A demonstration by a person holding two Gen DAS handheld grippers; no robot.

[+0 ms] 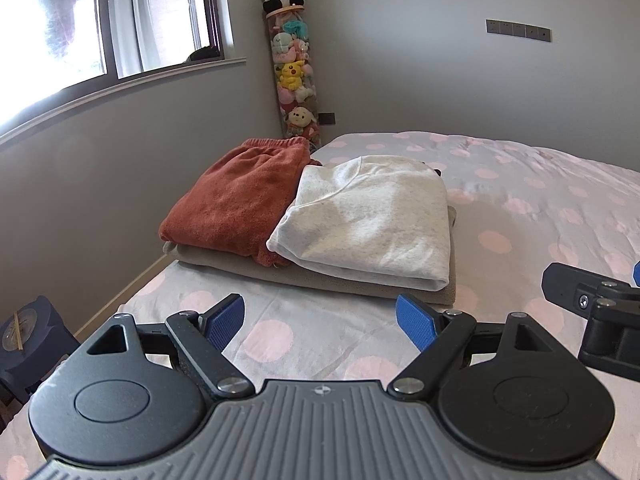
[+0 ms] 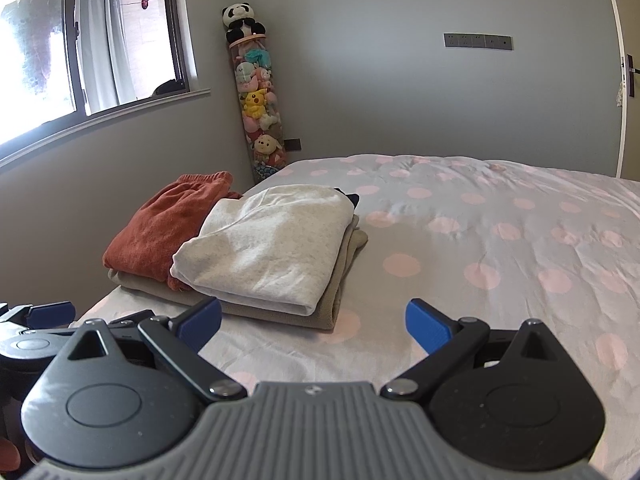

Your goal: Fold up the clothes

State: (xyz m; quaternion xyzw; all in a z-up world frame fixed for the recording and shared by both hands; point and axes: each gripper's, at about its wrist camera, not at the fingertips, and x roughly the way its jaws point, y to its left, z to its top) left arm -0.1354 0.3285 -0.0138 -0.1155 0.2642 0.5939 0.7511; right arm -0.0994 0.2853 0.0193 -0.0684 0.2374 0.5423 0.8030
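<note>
Clothes sit folded in a small stack at the near left corner of the bed [image 1: 520, 208], close to the wall under the window [image 1: 80, 20]. A pale grey sweatshirt [image 1: 368, 224] lies on top, folded into a neat rectangle, partly overlapping a rust-red fleece garment [image 1: 236, 196] that rests just beside it toward the wall. Both lie on a folded beige piece [image 1: 320, 280] at the bottom, whose edge shows along the front and right of the pile. A sliver of something dark [image 2: 351, 198] peeks out at the far side of the sweatshirt; what it is cannot be told.

Both tools hover over the polka-dot sheet short of the pile, touching no fabric. The left gripper [image 1: 320, 320] has its blue fingers [image 1: 226, 320] spread wide and empty. The right gripper [image 2: 314, 322] is likewise spread wide with nothing between its fingers [image 2: 428, 326], and its black linkage shows at the right edge of the left wrist view.

No loose or unfolded garment shows anywhere on the visible stretch of bed, which runs bare and lightly rumpled to the far wall. By that reading, the folding looks finished or very nearly so: three pieces stacked, none waiting. What could remain is squaring the stack, since the red piece and the sweatshirt sit side by side, not squarely aligned. A tube of plush toys [image 1: 294, 72] stands in the corner beyond.
</note>
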